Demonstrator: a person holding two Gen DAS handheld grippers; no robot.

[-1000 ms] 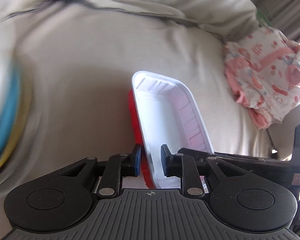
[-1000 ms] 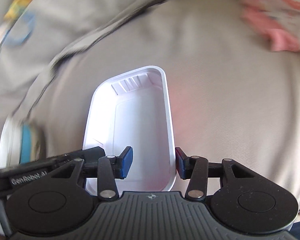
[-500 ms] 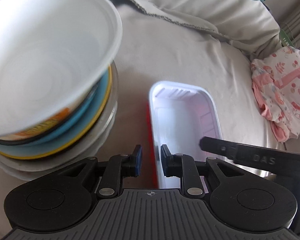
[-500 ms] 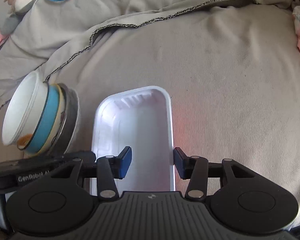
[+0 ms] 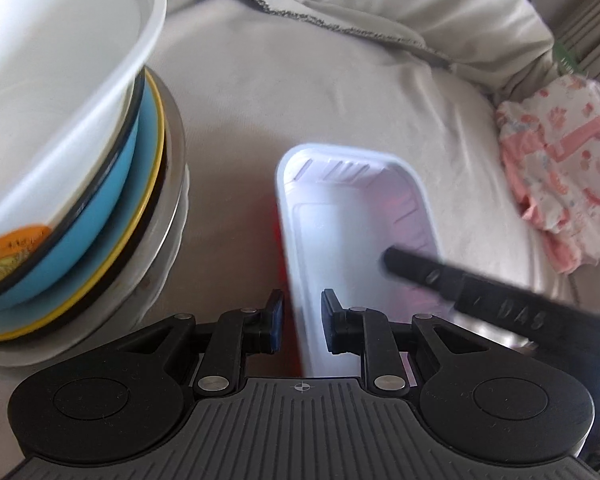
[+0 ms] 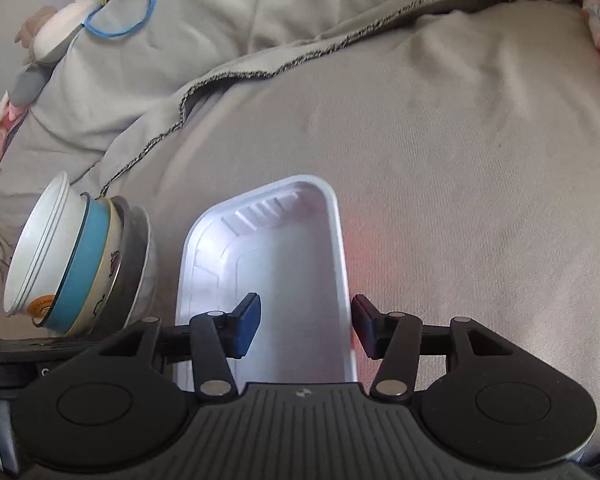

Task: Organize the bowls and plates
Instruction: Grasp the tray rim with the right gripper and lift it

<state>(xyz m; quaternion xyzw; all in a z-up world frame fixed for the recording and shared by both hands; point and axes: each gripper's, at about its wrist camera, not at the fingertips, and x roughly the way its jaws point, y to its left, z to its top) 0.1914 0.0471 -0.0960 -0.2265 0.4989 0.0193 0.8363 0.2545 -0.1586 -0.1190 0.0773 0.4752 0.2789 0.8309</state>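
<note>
A white foam tray (image 5: 352, 232) with a red tray under it is held over the grey sofa seat. My left gripper (image 5: 302, 322) is shut on the tray's left rim. My right gripper (image 6: 306, 322) straddles the tray's right rim (image 6: 342, 264) with its jaws apart; its finger reaches in over the tray in the left wrist view (image 5: 440, 276). A stack of bowls and plates (image 5: 72, 184), with a white bowl on top, then blue, then metal ones, sits just left of the tray. It also shows in the right wrist view (image 6: 80, 256).
A pink patterned cloth (image 5: 560, 184) lies at the right of the seat. A grey blanket edge (image 6: 300, 56) runs along the back cushions. A soft toy with a blue ring (image 6: 120, 12) lies at the far left.
Both grippers swung left with the tray, bringing the bowl stack into view and closer. The right gripper's jaws opened wider around the tray's right rim.
</note>
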